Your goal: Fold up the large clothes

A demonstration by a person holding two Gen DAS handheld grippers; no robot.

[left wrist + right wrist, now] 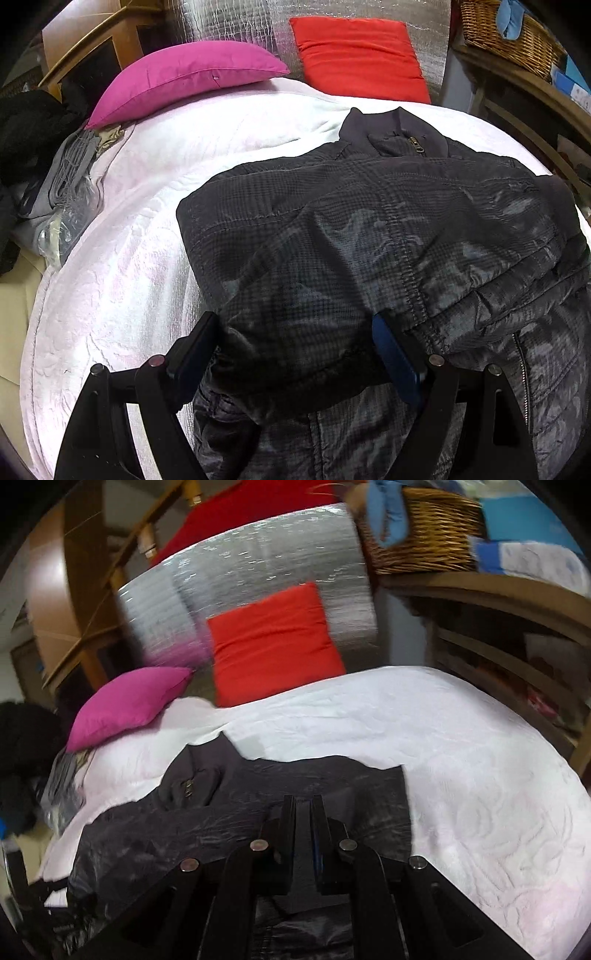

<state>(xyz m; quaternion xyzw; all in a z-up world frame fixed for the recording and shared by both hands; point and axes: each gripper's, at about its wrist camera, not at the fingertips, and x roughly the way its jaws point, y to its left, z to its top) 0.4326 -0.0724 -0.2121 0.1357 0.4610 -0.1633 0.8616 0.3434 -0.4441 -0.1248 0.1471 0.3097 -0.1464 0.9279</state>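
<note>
Left gripper (295, 354) is spread wide with a thick fold of the dark jacket (369, 229) bulging between its fingers, not pinched yet. Right gripper (303, 808) is clenched, fingers nearly together, seemingly on jacket fabric. Jacket lies on the white bedspread (480, 768), collar far. Looks mid-fold; next it needs a firm left-side grab. Plenty of open bed left and right; pink cushion (184, 77) sits far left.

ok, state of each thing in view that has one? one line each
jacket: zipped at the collar, partly folded, flat on the bed cover
left hand-held gripper: open, fingers straddling a bunched fold of the jacket
right hand-held gripper: fingers nearly together over the jacket; whether cloth is pinched cannot be told
pink pillow: lying on the bed cover
red pillow: propped upright against the silver sheet
</note>
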